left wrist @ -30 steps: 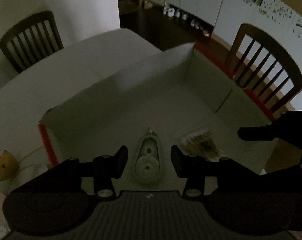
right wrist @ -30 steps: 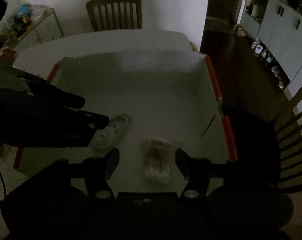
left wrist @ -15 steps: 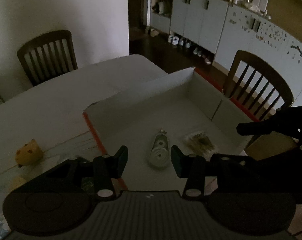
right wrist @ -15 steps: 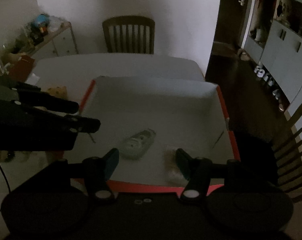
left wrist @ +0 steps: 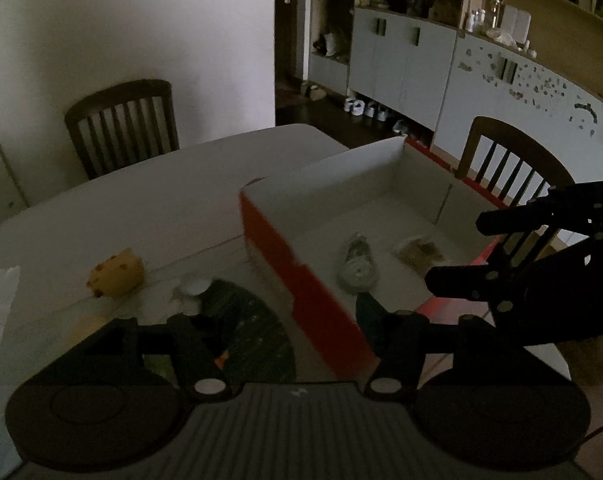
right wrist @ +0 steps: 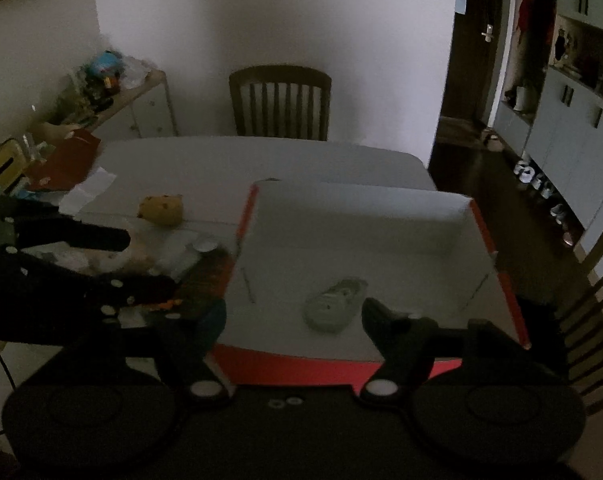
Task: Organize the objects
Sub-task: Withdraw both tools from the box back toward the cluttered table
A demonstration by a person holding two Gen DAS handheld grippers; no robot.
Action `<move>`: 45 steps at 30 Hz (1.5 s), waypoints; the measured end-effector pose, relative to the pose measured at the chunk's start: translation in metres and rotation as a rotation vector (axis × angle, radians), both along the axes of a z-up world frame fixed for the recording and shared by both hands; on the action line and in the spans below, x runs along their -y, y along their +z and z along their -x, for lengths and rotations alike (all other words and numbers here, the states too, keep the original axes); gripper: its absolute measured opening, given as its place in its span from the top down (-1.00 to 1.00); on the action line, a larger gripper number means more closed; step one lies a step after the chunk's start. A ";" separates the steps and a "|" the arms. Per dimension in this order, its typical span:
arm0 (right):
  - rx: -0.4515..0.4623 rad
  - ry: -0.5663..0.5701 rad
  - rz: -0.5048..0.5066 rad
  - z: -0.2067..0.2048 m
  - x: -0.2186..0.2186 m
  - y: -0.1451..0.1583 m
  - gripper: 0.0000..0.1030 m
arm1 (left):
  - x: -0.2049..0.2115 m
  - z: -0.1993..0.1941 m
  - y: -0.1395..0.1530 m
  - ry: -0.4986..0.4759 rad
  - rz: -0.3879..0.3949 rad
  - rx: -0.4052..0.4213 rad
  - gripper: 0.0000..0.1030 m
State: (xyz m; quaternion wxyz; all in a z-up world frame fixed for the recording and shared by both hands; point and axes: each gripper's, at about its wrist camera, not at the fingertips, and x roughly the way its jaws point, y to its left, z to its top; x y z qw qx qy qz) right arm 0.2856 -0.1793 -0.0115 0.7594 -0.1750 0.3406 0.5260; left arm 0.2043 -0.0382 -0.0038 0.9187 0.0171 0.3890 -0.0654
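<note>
A shallow box (left wrist: 297,276) with red outer walls and a white inside lies on the white table (left wrist: 149,204). Inside it are a clear correction-tape dispenser (left wrist: 357,268) and a small packet of cotton swabs (left wrist: 419,250). My left gripper (left wrist: 289,316) is open and holds nothing, raised over the box's left wall. My right gripper (right wrist: 293,314) is open too, hanging above the box's near red wall (right wrist: 301,364). The dispenser (right wrist: 335,306) lies just beyond its fingers; the packet is hidden there. Each gripper shows in the other's view: the right (left wrist: 501,260), the left (right wrist: 81,264).
Left of the box lie a yellow spotted toy (left wrist: 115,276), a small white cap (left wrist: 195,288) and a dark round mat (left wrist: 253,332). Wooden chairs stand at the far side (right wrist: 279,100) and right (left wrist: 509,164). A cluttered sideboard (right wrist: 113,92) is at the left wall.
Both grippers have drawn back and risen out of the box. The left one has also swung left over the box's red side wall. The dispenser and packet stay in the box.
</note>
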 end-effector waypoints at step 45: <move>-0.021 0.108 0.185 0.119 -0.144 -0.089 -0.66 | -0.195 0.089 -0.117 0.414 0.043 -0.187 -0.99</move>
